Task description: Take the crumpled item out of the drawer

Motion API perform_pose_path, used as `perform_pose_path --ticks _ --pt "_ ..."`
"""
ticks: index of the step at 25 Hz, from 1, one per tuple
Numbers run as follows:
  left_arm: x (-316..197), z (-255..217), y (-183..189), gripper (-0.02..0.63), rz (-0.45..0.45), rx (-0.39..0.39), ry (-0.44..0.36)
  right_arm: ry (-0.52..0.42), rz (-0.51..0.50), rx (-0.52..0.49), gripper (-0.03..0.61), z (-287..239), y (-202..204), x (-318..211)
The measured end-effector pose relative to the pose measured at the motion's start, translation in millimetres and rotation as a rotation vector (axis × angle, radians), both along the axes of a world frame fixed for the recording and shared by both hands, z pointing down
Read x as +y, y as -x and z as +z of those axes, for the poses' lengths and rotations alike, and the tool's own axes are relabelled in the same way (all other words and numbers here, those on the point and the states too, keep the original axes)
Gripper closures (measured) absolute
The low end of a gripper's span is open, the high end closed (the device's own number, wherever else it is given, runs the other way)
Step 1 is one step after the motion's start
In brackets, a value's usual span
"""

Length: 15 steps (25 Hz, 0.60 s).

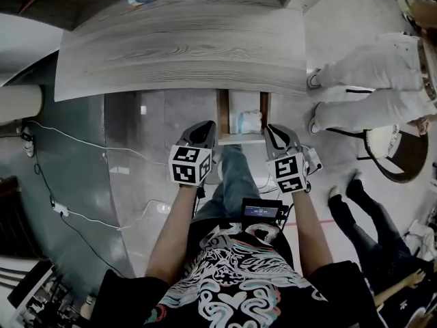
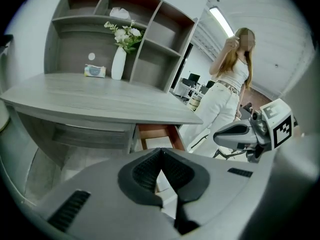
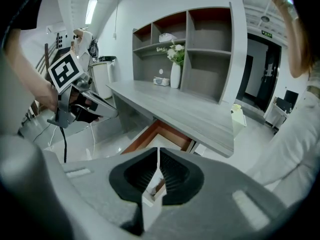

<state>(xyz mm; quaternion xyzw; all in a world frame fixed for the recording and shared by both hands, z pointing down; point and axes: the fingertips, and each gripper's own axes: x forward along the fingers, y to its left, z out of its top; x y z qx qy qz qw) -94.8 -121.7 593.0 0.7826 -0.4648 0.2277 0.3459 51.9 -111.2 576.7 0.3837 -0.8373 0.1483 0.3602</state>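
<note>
Head view looks down on one open wooden drawer (image 1: 223, 115) with brown sides, pulled out from under a long grey wood-grain desk (image 1: 177, 46). The drawer's back end is hidden beneath the desk. One crumpled pale blue-white item (image 1: 250, 121) lies inside, toward the drawer's right wall. Two grey tongs sit at the drawer's front: the left gripper (image 1: 207, 126) just outside its left corner, the right gripper (image 1: 274, 131) just outside its right corner. Each gripper's own view shows its ribbed black pads pressed together with nothing between them. In those views the jaws cover most of the drawer, so the crumpled item cannot be made out there. Right of the drawer are two people: a bystander in white clothes (image 1: 369, 80), and a second bystander (image 1: 372, 227) of whom only dark trouser legs show.
</note>
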Motion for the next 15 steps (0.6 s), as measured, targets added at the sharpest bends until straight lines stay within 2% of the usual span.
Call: perform_pose_path --ticks 15 --pt "17 77 -19 0.614 0.12 -0.105 0.145 0.186 -0.106 0.055 0.558 85 9 13"
